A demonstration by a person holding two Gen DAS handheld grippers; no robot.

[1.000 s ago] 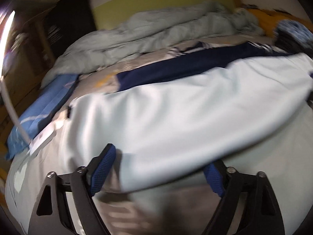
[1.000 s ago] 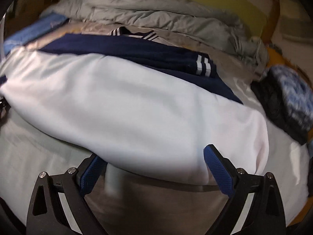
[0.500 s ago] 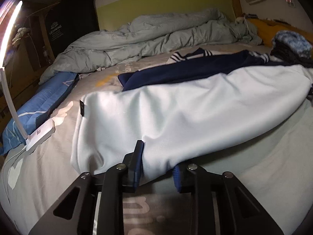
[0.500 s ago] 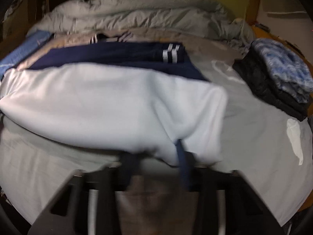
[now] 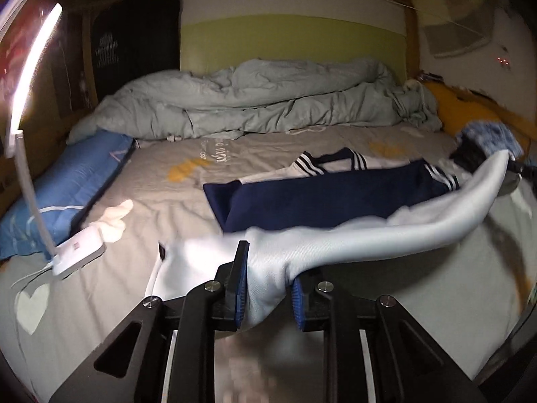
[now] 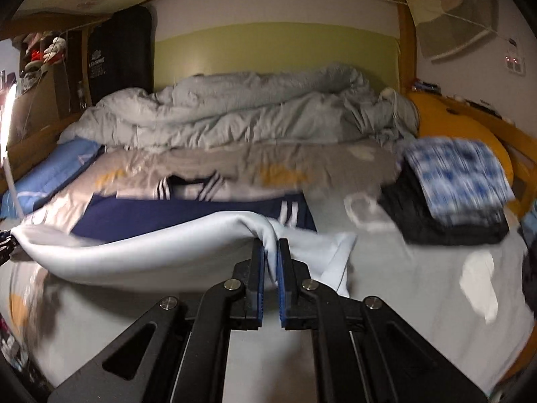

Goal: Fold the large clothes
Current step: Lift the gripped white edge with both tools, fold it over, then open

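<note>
Fold step underway: left gripper (image 5: pixel 268 280) jaws closing on the white garment's (image 5: pixel 369 238) bunched edge, right gripper (image 6: pixel 270 270) jaws clamped on its other corner, next carry it over the navy panel (image 5: pixel 322 201).

A home bedroom: a bed (image 5: pixel 174 201) with rumpled duvet (image 5: pixel 255 100), blue pillow (image 5: pixel 63 181) and bedside lamp (image 5: pixel 30 134).

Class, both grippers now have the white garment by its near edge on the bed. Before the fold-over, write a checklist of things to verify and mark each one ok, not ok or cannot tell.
1. Left gripper has the white garment bunched between its jaws, which are closing: ok.
2. Right gripper shut on the garment's edge: ok.
3. Cloth between the two grips taut: not ok, it sags.
4. Far edge with navy sleeves lying flat on the bed: cannot tell.
5. Desk lamp clear of the garment: ok.
6. Folded clothes pile clear of the garment: ok.
</note>
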